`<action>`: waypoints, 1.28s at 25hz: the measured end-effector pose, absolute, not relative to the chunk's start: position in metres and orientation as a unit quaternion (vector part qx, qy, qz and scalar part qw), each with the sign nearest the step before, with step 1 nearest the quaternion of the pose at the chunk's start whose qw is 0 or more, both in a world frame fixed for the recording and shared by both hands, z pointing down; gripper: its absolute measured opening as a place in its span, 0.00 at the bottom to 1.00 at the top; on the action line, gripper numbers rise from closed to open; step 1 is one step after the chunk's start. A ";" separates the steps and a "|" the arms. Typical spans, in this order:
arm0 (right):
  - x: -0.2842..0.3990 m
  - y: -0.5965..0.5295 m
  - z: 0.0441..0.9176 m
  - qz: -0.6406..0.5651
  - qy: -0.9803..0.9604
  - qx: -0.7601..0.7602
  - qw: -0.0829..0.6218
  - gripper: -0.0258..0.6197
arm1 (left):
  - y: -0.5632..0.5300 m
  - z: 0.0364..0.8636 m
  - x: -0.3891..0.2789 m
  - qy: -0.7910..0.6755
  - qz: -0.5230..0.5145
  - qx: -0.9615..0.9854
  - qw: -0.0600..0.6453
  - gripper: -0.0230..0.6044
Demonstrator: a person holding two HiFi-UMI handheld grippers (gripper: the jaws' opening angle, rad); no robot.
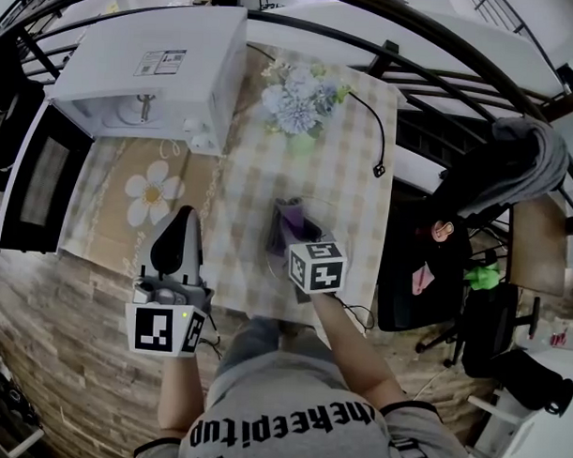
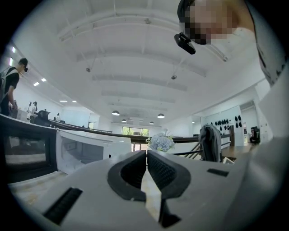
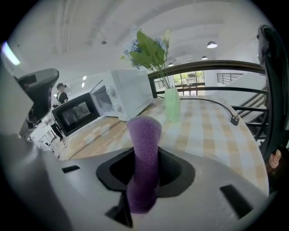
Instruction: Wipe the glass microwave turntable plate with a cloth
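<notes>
The bench (image 1: 354,179) has a soft checked covering, so a glass plate can slide on it. The plate should lie flat and be steadied at the rim before wiping. The white microwave (image 1: 171,50) stands at the far left corner, boxy and smooth, with its dark door (image 1: 44,182) swung open. The plate does not show on the bench. I think it sits in the cavity (image 1: 131,115), where something pale and round shows, but I cannot tell for sure.

The step now, as I judge it, is to bring out the plate. The left tongs (image 1: 181,220) are pressed together with nothing between them, and point toward the microwave. They must open first and take the rim only. Glass is smooth and heavy, so the grip should be firm and low.

Pale blue flowers (image 1: 298,100) stand in a green vase (image 3: 172,104) mid-bench; better to keep away from them.

The right tongs (image 1: 291,224) are closed on the cloth (image 3: 144,131), which is purple and nubby and stands up as a folded roll. A flatter fold will wipe better.
</notes>
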State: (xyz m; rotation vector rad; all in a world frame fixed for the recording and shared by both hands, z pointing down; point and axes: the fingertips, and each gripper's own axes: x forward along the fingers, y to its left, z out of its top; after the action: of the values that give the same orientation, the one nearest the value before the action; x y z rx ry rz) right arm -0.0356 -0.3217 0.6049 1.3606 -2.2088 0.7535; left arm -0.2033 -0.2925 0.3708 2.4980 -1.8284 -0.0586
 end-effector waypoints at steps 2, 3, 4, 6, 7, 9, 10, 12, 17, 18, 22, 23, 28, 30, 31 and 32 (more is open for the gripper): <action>-0.042 -0.327 0.611 0.267 -0.795 0.492 0.233 0.22 | -0.293 0.372 -0.206 -0.592 -0.017 0.806 0.024 0.05; -0.046 -0.330 0.613 0.264 -0.795 0.491 0.240 0.22 | -0.294 0.372 -0.208 -0.592 -0.015 0.805 0.024 0.05; -0.051 -0.332 0.616 0.259 -0.795 0.489 0.248 0.22 | -0.294 0.373 -0.209 -0.592 -0.013 0.805 0.025 0.05; -0.061 -0.337 0.626 0.249 -0.796 0.480 0.273 0.22 | -0.296 0.374 -0.212 -0.593 -0.010 0.805 0.025 0.05; -0.066 -0.338 0.631 0.240 -0.796 0.474 0.289 0.22 | -0.297 0.374 -0.213 -0.594 -0.009 0.804 0.026 0.05; -0.071 -0.339 0.636 0.215 -0.800 0.463 0.314 0.22 | -0.298 0.375 -0.214 -0.594 -0.008 0.804 0.026 0.05; -0.071 -0.339 0.636 0.206 -0.803 0.460 0.318 0.22 | -0.298 0.376 -0.215 -0.595 -0.008 0.803 0.027 0.05; -0.068 -0.340 0.636 0.206 -0.805 0.460 0.314 0.22 | -0.300 0.377 -0.217 -0.595 -0.008 0.803 0.029 0.05; -0.047 -0.344 0.636 0.215 -0.792 0.480 0.310 0.21 | -0.304 0.377 -0.214 -0.590 -0.011 0.807 0.030 0.05; -0.040 -0.345 0.636 0.215 -0.789 0.486 0.309 0.21 | -0.305 0.377 -0.214 -0.589 -0.012 0.808 0.031 0.05; -0.010 -0.349 0.639 0.218 -0.773 0.511 0.307 0.21 | -0.307 0.379 -0.211 -0.584 -0.013 0.811 0.033 0.05; -0.003 -0.349 0.639 0.221 -0.768 0.517 0.306 0.21 | -0.308 0.379 -0.210 -0.583 -0.013 0.812 0.033 0.05; 0.034 -0.348 0.640 0.232 -0.745 0.549 0.298 0.21 | -0.311 0.378 -0.207 -0.577 -0.016 0.816 0.033 0.05; 0.050 -0.346 0.640 0.237 -0.735 0.562 0.296 0.21 | -0.311 0.377 -0.206 -0.575 -0.018 0.818 0.033 0.05; 0.058 -0.345 0.640 0.239 -0.730 0.568 0.295 0.21 | -0.311 0.377 -0.205 -0.574 -0.018 0.818 0.033 0.05; 0.066 -0.344 0.640 0.241 -0.725 0.575 0.294 0.21 | -0.311 0.377 -0.205 -0.573 -0.019 0.819 0.033 0.05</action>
State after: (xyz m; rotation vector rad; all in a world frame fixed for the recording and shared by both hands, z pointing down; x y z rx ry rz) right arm 0.0655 -0.3437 0.6401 1.5299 -1.9292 0.6415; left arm -0.2049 -0.3111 0.3768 2.5209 -1.7624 -0.0578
